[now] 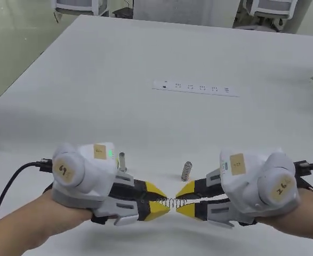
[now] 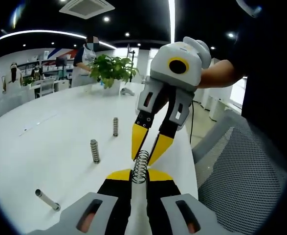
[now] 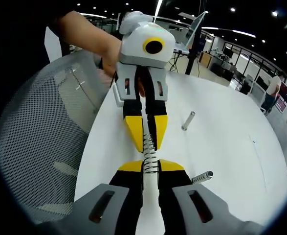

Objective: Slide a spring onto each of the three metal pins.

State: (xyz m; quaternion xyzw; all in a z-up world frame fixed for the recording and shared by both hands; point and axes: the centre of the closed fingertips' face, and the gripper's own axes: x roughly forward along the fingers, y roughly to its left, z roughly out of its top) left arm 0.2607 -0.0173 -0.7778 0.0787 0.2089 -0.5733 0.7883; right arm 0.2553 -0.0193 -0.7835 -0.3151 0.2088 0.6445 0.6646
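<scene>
A small coil spring hangs level above the white table, held at both ends. My left gripper is shut on its left end and my right gripper on its right end, yellow tips almost meeting. In the left gripper view the spring runs from my own jaws up to the right gripper. The right gripper view has the spring between my jaws and the left gripper. A bare metal pin stands behind the left gripper. A pin wearing a spring stands behind the gap. A second sprung pin stands farther off.
A white power strip lies across the middle of the table. Black cables trail from both grippers. A mesh office chair stands at the near table edge. A potted plant sits at the far end, with a person behind it.
</scene>
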